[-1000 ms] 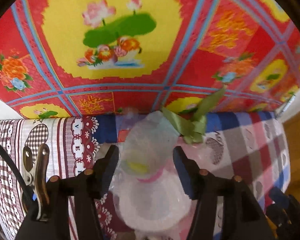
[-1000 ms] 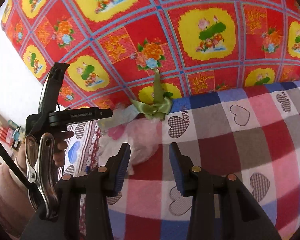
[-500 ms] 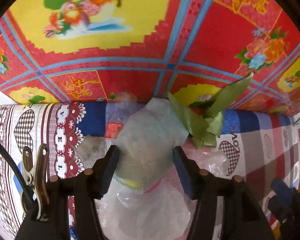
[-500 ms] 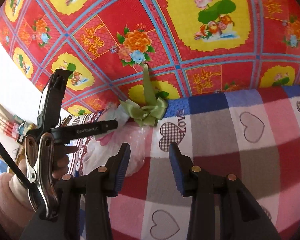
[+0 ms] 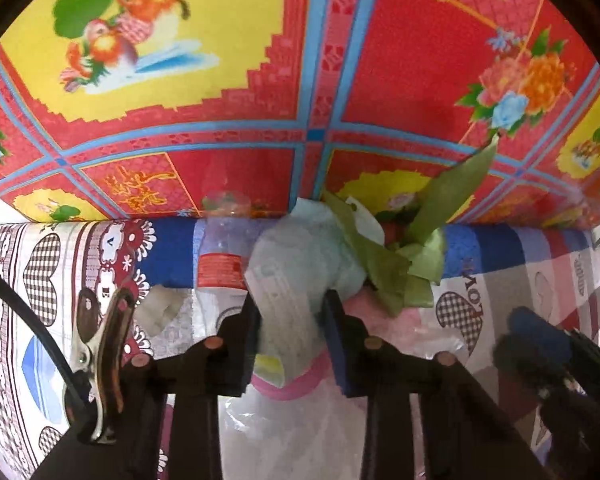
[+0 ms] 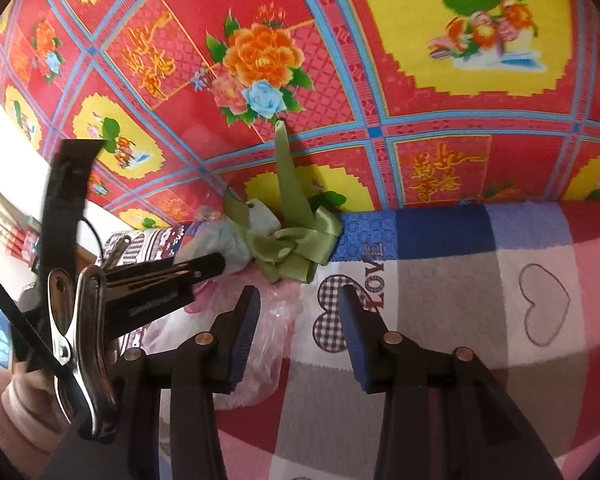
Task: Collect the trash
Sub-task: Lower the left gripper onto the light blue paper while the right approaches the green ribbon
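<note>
My left claw [image 5: 290,320] is closing on pale crumpled paper [image 5: 296,264] between its jaws. My right claw [image 6: 296,320] gapes empty; green ribbon [image 6: 296,240] just ahead. Next: lift, bag.

The shiny satin green ribbon bow [image 6: 296,246] lies beside a thin clear crinkled plastic bag [image 6: 272,320] on the soft matt checked cloth bed cover [image 6: 440,320], under a glossy red flowered plastic sheet [image 6: 340,80].
</note>
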Demonstrator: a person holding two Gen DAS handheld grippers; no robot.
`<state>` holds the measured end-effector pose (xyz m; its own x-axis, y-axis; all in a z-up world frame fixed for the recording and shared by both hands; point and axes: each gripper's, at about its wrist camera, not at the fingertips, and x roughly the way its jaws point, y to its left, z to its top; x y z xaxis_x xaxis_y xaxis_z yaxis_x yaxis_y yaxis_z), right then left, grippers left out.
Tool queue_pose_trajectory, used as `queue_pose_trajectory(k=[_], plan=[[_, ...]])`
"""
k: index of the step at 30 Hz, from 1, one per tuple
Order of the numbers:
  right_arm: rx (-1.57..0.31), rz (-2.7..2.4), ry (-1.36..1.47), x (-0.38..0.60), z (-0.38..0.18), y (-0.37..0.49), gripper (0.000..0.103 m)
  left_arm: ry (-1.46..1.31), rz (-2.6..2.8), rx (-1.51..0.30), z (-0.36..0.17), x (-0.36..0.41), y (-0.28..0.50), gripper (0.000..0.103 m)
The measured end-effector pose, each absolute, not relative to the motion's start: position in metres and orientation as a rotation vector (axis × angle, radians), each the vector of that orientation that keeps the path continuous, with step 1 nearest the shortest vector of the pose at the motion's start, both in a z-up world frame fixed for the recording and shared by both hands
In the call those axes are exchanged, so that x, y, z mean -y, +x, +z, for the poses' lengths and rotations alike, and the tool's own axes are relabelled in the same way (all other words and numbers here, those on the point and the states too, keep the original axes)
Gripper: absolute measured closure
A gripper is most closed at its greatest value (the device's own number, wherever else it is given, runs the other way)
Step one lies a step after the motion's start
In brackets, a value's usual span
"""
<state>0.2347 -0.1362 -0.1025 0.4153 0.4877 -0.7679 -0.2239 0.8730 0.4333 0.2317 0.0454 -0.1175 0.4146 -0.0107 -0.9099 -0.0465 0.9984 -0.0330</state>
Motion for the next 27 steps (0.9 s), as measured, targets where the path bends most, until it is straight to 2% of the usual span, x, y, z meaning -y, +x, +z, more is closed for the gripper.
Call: queue_pose_trajectory(k=[6, 10, 15, 27], plan=[[-1.079, 0.461, 0.291, 0.127, -0.118, 0.249, 0.06, -0.141, 0.022, -1.096, -0.096, -0.071, 0.205, 0.076], [-1.085, 0.469, 0.286, 0.117, -0.124, 0.257, 0.053, -0.195, 0.037, -1.061, -0.079, -0.091, 0.188, 0.076], [-1.086, 0.491, 0.291, 0.105, -0.129, 0.261, 0.052, -0.221, 0.046, -1.054, -0.064, -0.097, 0.177, 0.076], [-1.072, 0.577, 0.264, 0.067, -0.14, 0.275, 0.049, -0.208, 0.078, -1.145, -0.098, -0.076, 0.179, 0.076]])
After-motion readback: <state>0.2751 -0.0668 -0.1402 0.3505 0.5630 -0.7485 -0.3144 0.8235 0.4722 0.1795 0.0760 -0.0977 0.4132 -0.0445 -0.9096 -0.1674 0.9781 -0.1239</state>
